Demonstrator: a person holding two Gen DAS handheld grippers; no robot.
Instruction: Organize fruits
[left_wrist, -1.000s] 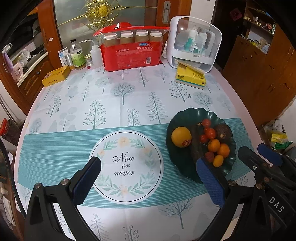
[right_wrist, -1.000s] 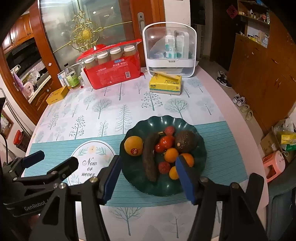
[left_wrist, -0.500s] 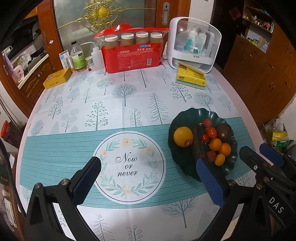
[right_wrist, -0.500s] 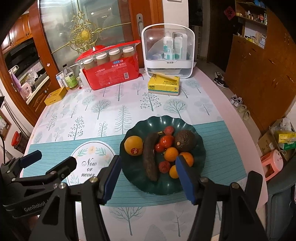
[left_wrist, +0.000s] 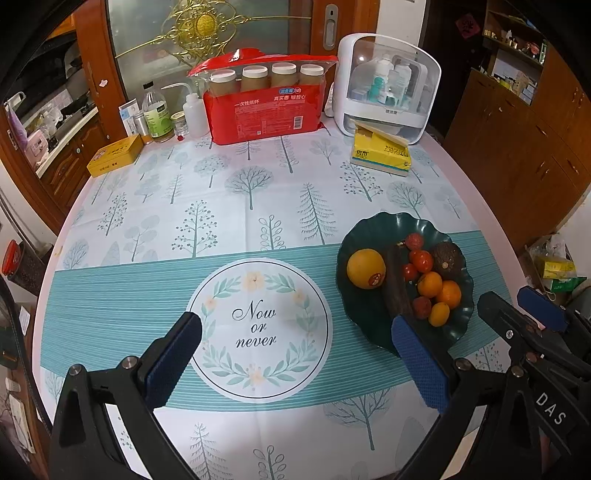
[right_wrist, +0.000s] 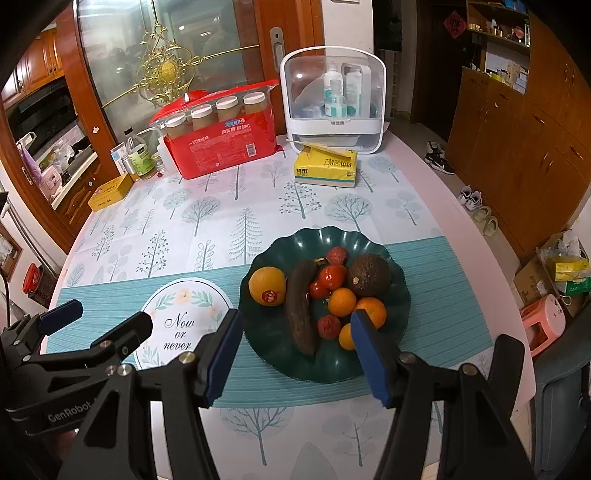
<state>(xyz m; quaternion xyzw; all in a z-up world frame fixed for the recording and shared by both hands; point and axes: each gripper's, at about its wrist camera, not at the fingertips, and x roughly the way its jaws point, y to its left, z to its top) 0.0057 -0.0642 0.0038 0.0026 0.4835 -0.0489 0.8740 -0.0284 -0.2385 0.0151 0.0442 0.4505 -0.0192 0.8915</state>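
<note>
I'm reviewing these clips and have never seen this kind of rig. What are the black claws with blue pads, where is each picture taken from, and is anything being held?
There is no robot: a person holds a two-finger gripper in each hand, each with a fisheye camera looking along its fingers. One picture comes from the left gripper, the other from the right gripper; each also shows the other gripper at its edge. Both are open and hold nothing. On the tablecloth sits a dark green plate with an orange, a dark brown banana, an avocado, tomatoes, small oranges and lychees. At the back stand a red cup package, a white storage box and a tissue pack.
</note>
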